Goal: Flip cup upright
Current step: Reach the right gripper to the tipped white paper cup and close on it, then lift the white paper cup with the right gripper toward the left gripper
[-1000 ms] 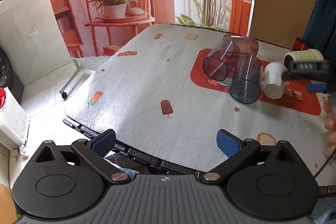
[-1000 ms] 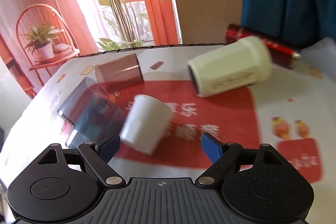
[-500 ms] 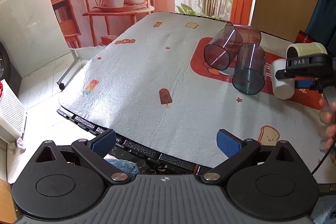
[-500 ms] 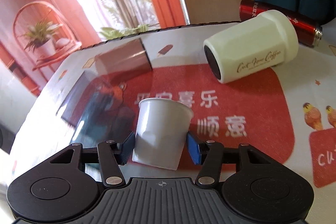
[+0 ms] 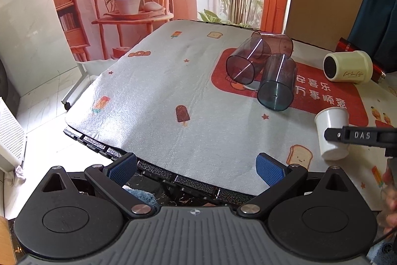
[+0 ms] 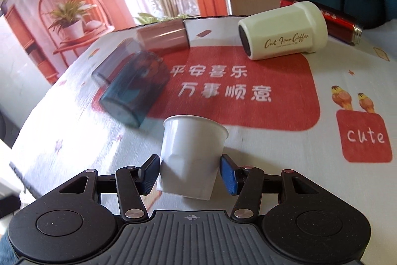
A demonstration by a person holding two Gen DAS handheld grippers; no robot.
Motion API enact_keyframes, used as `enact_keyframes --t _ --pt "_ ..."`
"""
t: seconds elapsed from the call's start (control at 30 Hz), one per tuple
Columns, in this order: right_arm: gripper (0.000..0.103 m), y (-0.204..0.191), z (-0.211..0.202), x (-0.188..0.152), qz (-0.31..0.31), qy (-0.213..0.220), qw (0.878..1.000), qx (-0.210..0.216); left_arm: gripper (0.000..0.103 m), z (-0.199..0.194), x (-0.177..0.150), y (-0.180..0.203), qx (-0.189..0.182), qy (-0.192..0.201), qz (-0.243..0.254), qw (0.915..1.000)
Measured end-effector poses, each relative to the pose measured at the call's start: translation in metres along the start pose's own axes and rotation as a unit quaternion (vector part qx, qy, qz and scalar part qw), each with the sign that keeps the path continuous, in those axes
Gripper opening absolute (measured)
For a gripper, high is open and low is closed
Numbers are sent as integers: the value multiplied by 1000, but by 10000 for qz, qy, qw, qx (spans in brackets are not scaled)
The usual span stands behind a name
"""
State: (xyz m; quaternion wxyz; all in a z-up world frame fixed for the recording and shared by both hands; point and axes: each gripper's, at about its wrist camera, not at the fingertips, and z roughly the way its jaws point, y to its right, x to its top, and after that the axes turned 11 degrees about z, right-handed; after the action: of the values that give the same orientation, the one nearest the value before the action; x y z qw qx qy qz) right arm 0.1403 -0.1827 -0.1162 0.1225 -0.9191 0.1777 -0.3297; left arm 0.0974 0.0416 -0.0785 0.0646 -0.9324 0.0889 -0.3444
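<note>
The right gripper point(image 6: 189, 174) had its jaws clamped on the white cup point(image 6: 191, 155), now mouth-up, probably lifted off the bench point(image 5: 173, 91); left gripper point(image 5: 196, 167) stayed wide open.

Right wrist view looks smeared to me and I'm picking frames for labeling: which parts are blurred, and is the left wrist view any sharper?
Right wrist view: the tinted cups and cloth edge are motion-smeared, while the white cup in the right gripper stays crisp. Left wrist view: sharp throughout, with fisheye bending at the table edges.
</note>
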Motion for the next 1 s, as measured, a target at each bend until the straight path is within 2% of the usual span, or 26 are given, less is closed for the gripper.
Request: enact_keyframes --t 0.4,1.0 --pt "49 0 -25 -28 109 -50 9999 -35 103 -14 -9 0 -62 62 -87 9999" --pt "50 5 -36 -37 176 -69 9998 -71 103 -21 -13 7 -117 61 -28 9999"
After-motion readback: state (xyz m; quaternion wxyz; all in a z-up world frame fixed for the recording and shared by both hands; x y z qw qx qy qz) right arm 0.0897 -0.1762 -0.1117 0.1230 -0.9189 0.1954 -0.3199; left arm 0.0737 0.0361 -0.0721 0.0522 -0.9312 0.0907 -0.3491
